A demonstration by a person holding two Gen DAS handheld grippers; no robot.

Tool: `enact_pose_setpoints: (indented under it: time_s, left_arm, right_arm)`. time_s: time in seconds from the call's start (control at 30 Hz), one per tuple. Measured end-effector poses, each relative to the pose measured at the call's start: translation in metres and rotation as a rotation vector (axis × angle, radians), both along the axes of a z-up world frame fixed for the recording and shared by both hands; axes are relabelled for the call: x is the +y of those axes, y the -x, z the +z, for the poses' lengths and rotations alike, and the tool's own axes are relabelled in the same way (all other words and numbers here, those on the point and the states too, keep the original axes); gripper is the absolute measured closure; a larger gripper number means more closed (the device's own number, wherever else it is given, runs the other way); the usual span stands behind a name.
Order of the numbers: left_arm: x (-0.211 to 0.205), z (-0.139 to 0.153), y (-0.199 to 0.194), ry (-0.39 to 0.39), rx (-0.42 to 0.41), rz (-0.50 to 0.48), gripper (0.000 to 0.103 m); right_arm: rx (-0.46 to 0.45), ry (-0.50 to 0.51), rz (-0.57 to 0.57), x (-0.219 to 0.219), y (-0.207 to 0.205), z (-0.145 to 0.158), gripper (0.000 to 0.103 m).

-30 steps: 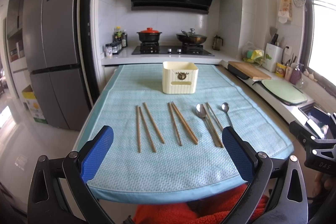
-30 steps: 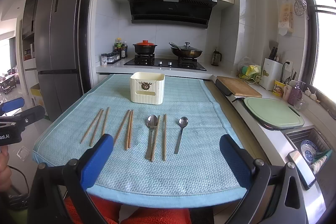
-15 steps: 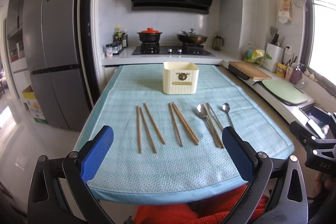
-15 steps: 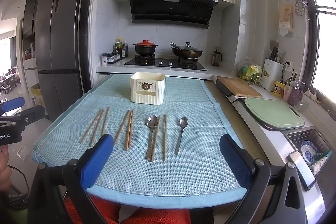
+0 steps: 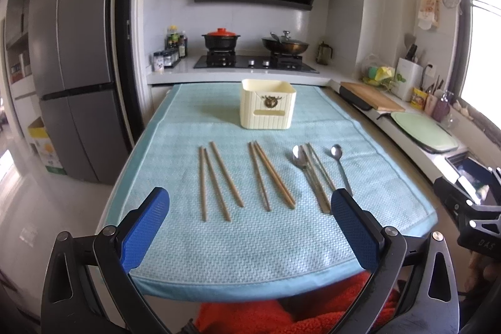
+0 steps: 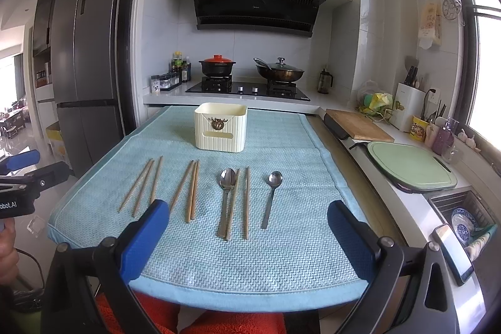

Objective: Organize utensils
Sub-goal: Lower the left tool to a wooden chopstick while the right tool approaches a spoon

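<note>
Nothing of the sorting looks done yet: every utensil lies flat on the light blue towel (image 6: 281,255) that covers the tabletop, and the cream utensil holder (image 6: 220,127) stands upright at the far middle of the towel with nothing visibly sticking out of it, though its inside is hidden from both views. In front of it, from left to right, lie a loose group of three wooden chopsticks (image 5: 216,180), a pair of wooden chopsticks (image 5: 270,176) that touch at their far ends, then a larger metal spoon (image 6: 226,197) with two more chopsticks (image 6: 241,202) just beside it, one touching its handle, and a smaller metal spoon (image 6: 271,196) lying apart at the right end. All of this is probably still to be gathered and stood in the holder. The left gripper (image 5: 250,229) hovers above the near edge of the towel with its blue-padded jaws spread wide, holding nothing and touching nothing. The right gripper (image 6: 249,235) hangs the same way to its right, jaws wide apart and empty, roughly facing the spoons. The first pick has not begun, and neither gripper is down at the level of the utensils.
</note>
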State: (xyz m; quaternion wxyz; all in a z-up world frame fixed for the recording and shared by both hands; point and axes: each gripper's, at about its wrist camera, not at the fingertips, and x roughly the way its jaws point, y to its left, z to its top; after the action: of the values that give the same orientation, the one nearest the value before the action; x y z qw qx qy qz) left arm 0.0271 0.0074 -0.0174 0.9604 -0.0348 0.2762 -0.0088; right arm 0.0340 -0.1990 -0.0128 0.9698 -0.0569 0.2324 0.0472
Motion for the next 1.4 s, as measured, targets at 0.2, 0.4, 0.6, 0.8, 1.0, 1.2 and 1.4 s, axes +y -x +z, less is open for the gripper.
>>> enact_pose_setpoints:
  time_s: [0.2,0.4,0.6,0.8,1.0,1.2,1.4]
  left_arm:
    - [0.019,-0.014,-0.024,-0.028,0.051,0.046,0.0]
    - [0.033,-0.035,-0.054,-0.054,0.119,0.09,0.0]
    - [0.052,-0.058,-0.088,-0.027,0.168,0.122,0.0]
    - [0.069,-0.094,-0.139,0.026,0.231,0.12,0.0]
    - [0.08,-0.139,-0.186,0.016,0.318,0.154,0.001]
    - [0.095,-0.176,-0.22,0.005,0.414,0.208,0.001]
    - [0.091,-0.189,-0.236,-0.033,0.419,0.193,0.0]
  right_arm:
    - [0.036,-0.006,-0.004,-0.003,-0.015,-0.01,0.0]
    - [0.072,-0.022,-0.02,-0.014,-0.037,-0.021,0.0]
    - [0.11,-0.013,-0.101,-0.043,-0.081,-0.044,0.0]
    - [0.149,0.031,-0.103,-0.056,-0.137,-0.081,0.0]
    - [0.256,0.049,-0.063,-0.056,-0.203,-0.124,0.0]
    - [0.386,0.046,-0.042,-0.051,-0.263,-0.157,0.001]
    - [0.485,0.072,-0.054,-0.048,-0.294,-0.184,0.001]
